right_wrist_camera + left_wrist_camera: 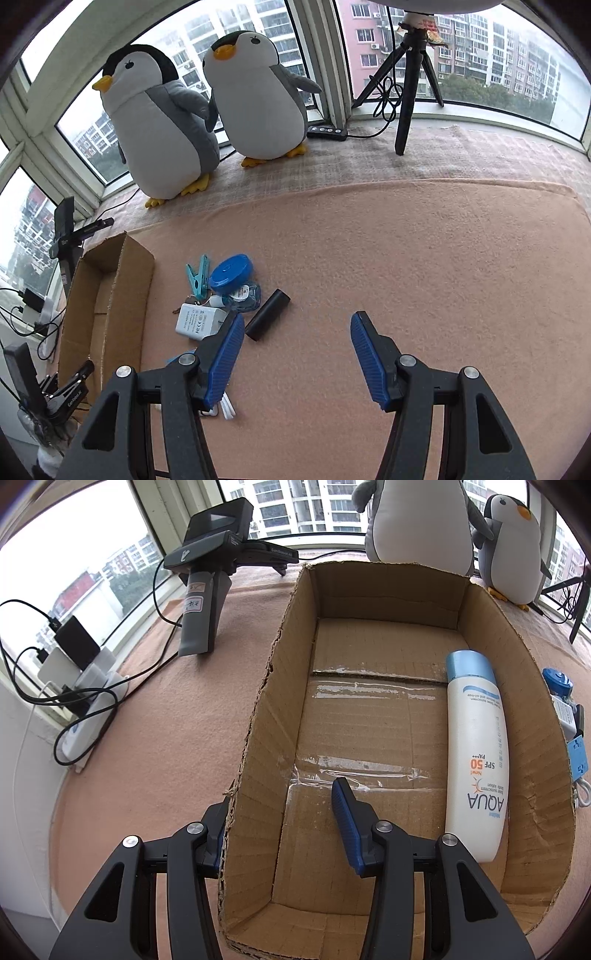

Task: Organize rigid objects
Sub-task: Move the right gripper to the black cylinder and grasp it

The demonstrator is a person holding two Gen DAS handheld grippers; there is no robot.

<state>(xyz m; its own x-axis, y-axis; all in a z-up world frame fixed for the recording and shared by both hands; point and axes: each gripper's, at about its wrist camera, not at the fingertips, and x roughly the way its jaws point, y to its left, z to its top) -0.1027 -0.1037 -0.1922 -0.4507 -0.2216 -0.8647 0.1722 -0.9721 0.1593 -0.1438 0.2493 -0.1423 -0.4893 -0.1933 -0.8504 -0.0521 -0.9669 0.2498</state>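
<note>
Both grippers gape, left gripper (284, 819) straddling the cardboard box (258, 738) wall, right gripper (297, 350) empty over the blanket (406, 258). One sunscreen bottle (476, 753) lies inside the box. Two plush penguins (162, 122) watch one small clutter pile (225, 295) beside it.

The left hand-held gripper (282, 823) is held with its jaws spread wide. The right hand-held gripper (297, 341) is likewise held agape, nothing gripped between its fingers.

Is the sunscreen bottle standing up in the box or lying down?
Lying down. The sunscreen bottle rests on its side on the cardboard box floor along the right wall, blue cap pointing away from the left gripper.
</note>
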